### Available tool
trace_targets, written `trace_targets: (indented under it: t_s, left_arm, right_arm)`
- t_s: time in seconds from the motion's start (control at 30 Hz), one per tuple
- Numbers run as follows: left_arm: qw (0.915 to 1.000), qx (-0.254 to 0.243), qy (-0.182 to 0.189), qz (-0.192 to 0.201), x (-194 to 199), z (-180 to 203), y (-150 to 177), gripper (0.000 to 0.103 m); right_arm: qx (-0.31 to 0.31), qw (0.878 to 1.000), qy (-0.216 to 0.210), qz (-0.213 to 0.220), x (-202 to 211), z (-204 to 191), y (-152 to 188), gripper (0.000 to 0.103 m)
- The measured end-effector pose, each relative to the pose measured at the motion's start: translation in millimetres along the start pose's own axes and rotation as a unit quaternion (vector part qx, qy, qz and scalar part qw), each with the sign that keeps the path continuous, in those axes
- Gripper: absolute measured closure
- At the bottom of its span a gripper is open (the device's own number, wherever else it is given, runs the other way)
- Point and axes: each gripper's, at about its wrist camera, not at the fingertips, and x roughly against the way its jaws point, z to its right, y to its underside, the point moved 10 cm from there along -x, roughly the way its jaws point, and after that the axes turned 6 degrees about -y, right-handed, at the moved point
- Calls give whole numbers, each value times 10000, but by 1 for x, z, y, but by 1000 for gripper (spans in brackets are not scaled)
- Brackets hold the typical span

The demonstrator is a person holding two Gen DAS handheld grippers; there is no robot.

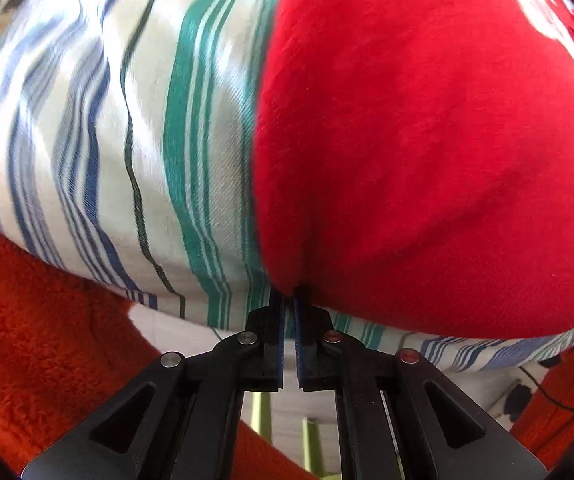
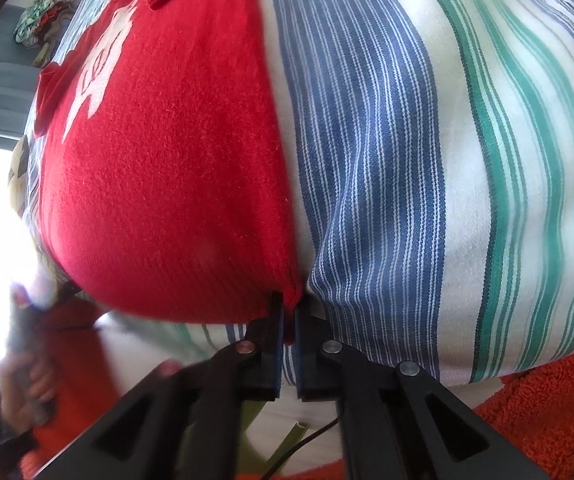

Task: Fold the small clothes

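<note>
Beneath everything we see a white cotton cloth with blue and green stripes [image 1: 99,152] spread as the working surface, and at its near edge a fuzzy orange-red blanket [image 1: 35,344] shows under it.

From the left wrist camera, going left to right: the orange blanket lies to the left of and below our left tongs [image 1: 289,300], the striped cloth fills the area ahead and to their left, and the small red knit garment with a white printed motif [image 1: 427,168] spreads ahead and to their right. Our left tongs are closed, pinching a corner of the red garment's near hem between their blue pads. To the lower right we see a white fabric with dark spots [image 1: 523,396].

From the right wrist camera, again left to right: a blurred hand [image 2: 27,384] sits far to the left of our right tongs [image 2: 289,308], with bright light behind it. The red garment lies ahead and to the left, its white motif farther away. Our right tongs are closed on another corner of its near hem. The striped cloth lies ahead and to the right, the orange blanket at the lower right.
</note>
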Motion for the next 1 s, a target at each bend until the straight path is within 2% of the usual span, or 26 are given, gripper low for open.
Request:
trace_targets:
  t_s: [0.07, 0.1, 0.13, 0.23, 0.33, 0.37, 0.4, 0.43, 0.47, 0.5, 0.53, 0.57, 0.6, 0.67, 0.73, 0.77, 0.8, 0.87, 0.9, 0.97, 1.0]
  left_arm:
    - [9971, 286, -10, -707, -30, -8, 7, 99]
    - [9943, 435, 101, -965, -39, -10, 9, 99]
    - [9942, 459, 265, -941, -36, -7, 6, 100]
    - [9976, 183, 382, -543, -7, 6, 1, 100]
    - [9967, 185, 676, -410, 24, 14, 19, 86]
    - [9960, 168, 790, -372, 36, 16, 28, 77]
    - [9961, 106, 835, -274, 50, 18, 37, 74]
    - [9966, 18, 814, -100, 64, 17, 42, 72]
    - [9972, -47, 742, 124, 80, 15, 44, 64]
    - [9968, -49, 680, 427, 97, 10, 41, 50]
    - [9949, -4, 613, 799, 115, 4, 34, 42]
    - [9916, 72, 518, 1185, 133, -2, 24, 29]
    - [9864, 145, 441, 1578, 151, -7, 12, 25]
    - [9706, 204, 394, 2365, 184, -8, -16, 21]
    - [9567, 151, 333, 2886, 182, -26, -25, 19]
    - [9522, 104, 280, 3039, 184, -23, -36, 19]
    - [9501, 80, 231, 3110, 186, -17, -43, 19]
    - [9512, 70, 313, 3071, 197, -11, -53, 19]
    - [9525, 89, 443, 3012, 197, -5, -52, 19]
    - [9526, 118, 673, 2965, 198, 3, -52, 19]
    - [9520, 145, 673, 2982, 195, 0, -46, 19]
  right_arm:
    - [-47, 10000, -4, 14, -1, -1, -1, 102]
    - [-72, 10000, 14, 23, -3, -5, 0, 102]
    - [-82, 10000, 15, 27, -3, -4, 0, 102]
    - [-111, 9999, -43, 60, -1, -5, 1, 101]
    - [-343, 9986, -384, 104, 11, -6, 4, 94]
    - [-457, 9976, -517, 111, 17, -6, 6, 85]
    - [-507, 9970, -574, 94, 23, -6, 9, 78]
    - [-457, 9975, -536, 52, 31, -6, 13, 60]
    - [-316, 9987, -390, 17, 39, -6, 18, 49]
    - [-91, 9999, -85, 53, 51, -4, 20, 49]
    - [171, 9992, 340, 152, 65, 0, 19, 49]
    - [458, 9948, 843, 343, 83, 3, 15, 49]
    - [796, 9859, 1333, 617, 105, 2, 6, 49]
    - [1577, 9634, 1833, 1157, 145, -19, -20, 49]
    - [2454, 9385, 1847, 1577, 168, -61, -51, 49]
    - [2927, 9238, 1785, 1706, 170, -85, -66, 47]
    - [3426, 9061, 1721, 1787, 166, -108, -82, 46]
    - [4258, 8718, 1653, 1770, 135, -145, -108, 45]
    - [4524, 8607, 1674, 1630, 110, -155, -122, 45]
    - [4849, 8397, 2029, 1364, 59, -157, -152, 46]
    - [4910, 8345, 2190, 1206, 35, -152, -162, 46]
